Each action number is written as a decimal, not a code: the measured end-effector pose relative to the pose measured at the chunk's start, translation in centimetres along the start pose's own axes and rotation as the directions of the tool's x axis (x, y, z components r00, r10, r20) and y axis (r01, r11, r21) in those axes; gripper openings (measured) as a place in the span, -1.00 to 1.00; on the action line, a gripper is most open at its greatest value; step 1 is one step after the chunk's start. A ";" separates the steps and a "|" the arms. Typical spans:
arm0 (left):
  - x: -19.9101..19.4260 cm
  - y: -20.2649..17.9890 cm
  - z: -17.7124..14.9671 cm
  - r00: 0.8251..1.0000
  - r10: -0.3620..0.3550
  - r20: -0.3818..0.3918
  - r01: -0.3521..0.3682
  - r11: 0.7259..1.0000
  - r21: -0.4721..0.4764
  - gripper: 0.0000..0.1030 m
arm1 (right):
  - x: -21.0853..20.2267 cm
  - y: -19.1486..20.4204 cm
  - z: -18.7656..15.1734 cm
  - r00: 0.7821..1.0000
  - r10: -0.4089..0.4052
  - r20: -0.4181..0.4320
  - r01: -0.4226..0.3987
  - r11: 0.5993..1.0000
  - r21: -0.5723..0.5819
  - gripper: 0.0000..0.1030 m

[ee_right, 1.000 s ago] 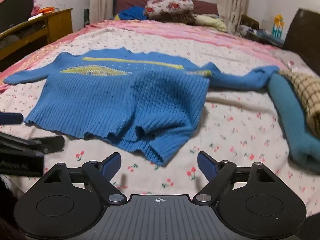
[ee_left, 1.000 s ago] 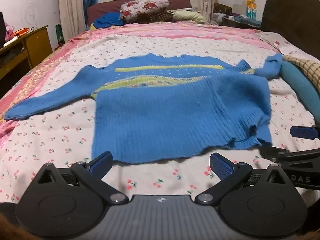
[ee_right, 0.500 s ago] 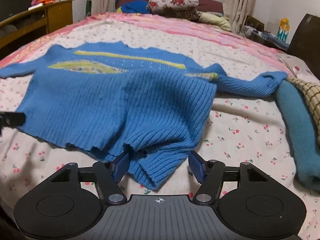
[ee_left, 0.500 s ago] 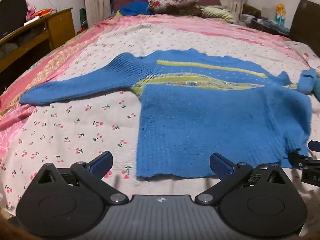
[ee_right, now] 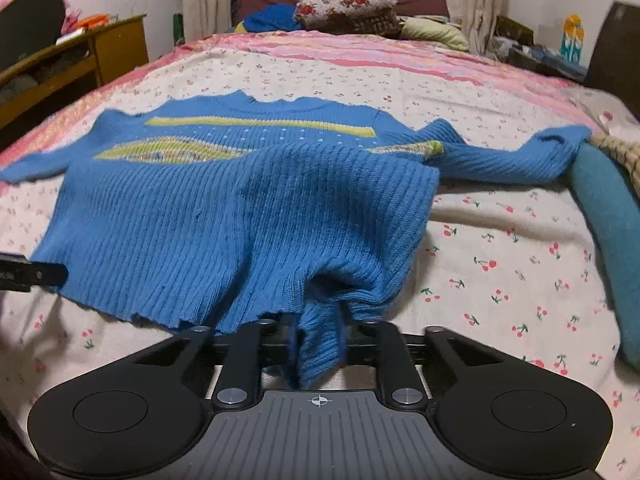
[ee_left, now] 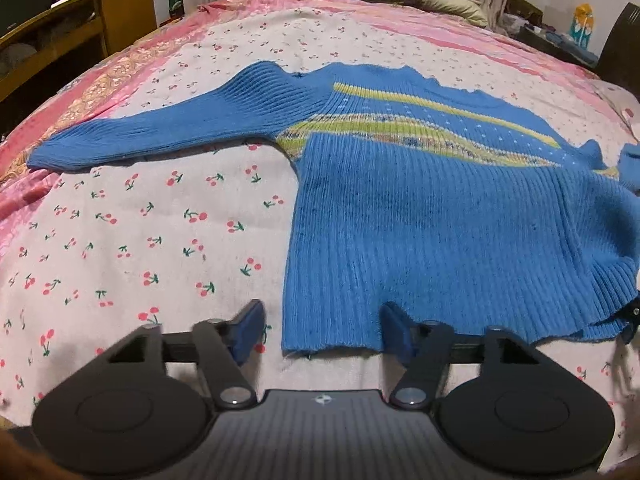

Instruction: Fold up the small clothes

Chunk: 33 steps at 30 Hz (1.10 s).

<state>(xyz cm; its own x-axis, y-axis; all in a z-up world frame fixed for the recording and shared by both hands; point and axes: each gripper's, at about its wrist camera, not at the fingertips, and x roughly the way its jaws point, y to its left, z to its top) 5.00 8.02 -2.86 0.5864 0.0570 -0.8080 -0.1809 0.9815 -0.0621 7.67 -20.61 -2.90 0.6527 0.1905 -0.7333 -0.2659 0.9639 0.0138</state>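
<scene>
A small blue knit sweater (ee_left: 420,216) with yellow-green stripes lies on the cherry-print bedspread (ee_left: 140,240), sleeves spread out, its lower part folded up over the chest. My left gripper (ee_left: 320,332) is open, its fingers astride the sweater's near left hem corner at the bed surface. My right gripper (ee_right: 318,344) is shut on the sweater's (ee_right: 248,216) near right hem corner, which bunches up between the fingers. The left gripper's tip (ee_right: 32,274) shows at the left edge of the right wrist view.
A teal rolled cloth (ee_right: 608,240) and a checked cloth (ee_right: 618,152) lie on the bed's right side. Pillows and folded blankets (ee_right: 348,4) are at the far end. A wooden desk (ee_left: 80,32) stands left of the bed; a dark headboard (ee_right: 616,48) at right.
My right gripper moved forward and closed on the sweater's right hem corner. My left gripper moved left and down to the left hem corner and narrowed but stays open.
</scene>
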 end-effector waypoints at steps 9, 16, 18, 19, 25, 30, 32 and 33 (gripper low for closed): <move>-0.4 1.5 0.5 0.993 -0.114 -0.022 0.113 0.993 -0.045 -0.48 | -2.8 -1.1 -0.2 0.998 0.061 -0.017 -0.060 0.997 0.058 -0.91; -2.1 2.9 -0.4 0.989 -0.135 -0.068 0.131 0.990 -0.056 -0.62 | -6.5 -1.2 -1.2 0.991 0.109 -0.075 -0.105 0.993 0.051 -0.91; -2.7 3.2 -0.7 0.987 -0.139 -0.082 0.134 0.989 -0.057 -0.63 | -7.3 -1.2 -1.5 0.987 0.125 -0.101 -0.121 0.992 0.048 -0.91; -3.0 3.4 -0.9 0.986 -0.144 -0.084 0.140 0.989 -0.056 -0.63 | -7.6 -1.1 -1.7 0.984 0.137 -0.117 -0.132 0.990 0.049 -0.92; -3.7 4.2 -0.5 0.983 -0.170 -0.070 0.165 0.984 -0.073 -0.55 | -8.4 -0.5 -3.5 0.969 0.132 -0.210 -0.136 0.991 -0.004 -0.95; -2.7 3.8 0.4 0.985 -0.169 -0.038 0.168 0.985 -0.036 -0.16 | -8.0 -1.0 -3.9 0.962 0.126 -0.242 -0.122 0.992 0.033 -0.92; -2.2 3.6 0.8 0.988 -0.151 -0.025 0.150 0.989 -0.012 -0.01 | -8.3 -1.0 -3.8 0.962 0.134 -0.237 -0.130 0.991 0.034 -0.84; -2.0 3.6 1.0 0.989 -0.145 -0.024 0.145 0.989 -0.008 0.03 | -8.5 -1.0 -3.7 0.963 0.141 -0.231 -0.135 0.990 0.040 -0.78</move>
<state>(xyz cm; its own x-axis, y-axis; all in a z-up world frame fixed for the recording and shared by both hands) 4.01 11.67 -0.91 0.5874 -0.0907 -0.8042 -0.1000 0.9779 -0.1834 -0.21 -23.91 0.83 0.4272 0.2761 -0.8610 -0.3230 0.9360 0.1399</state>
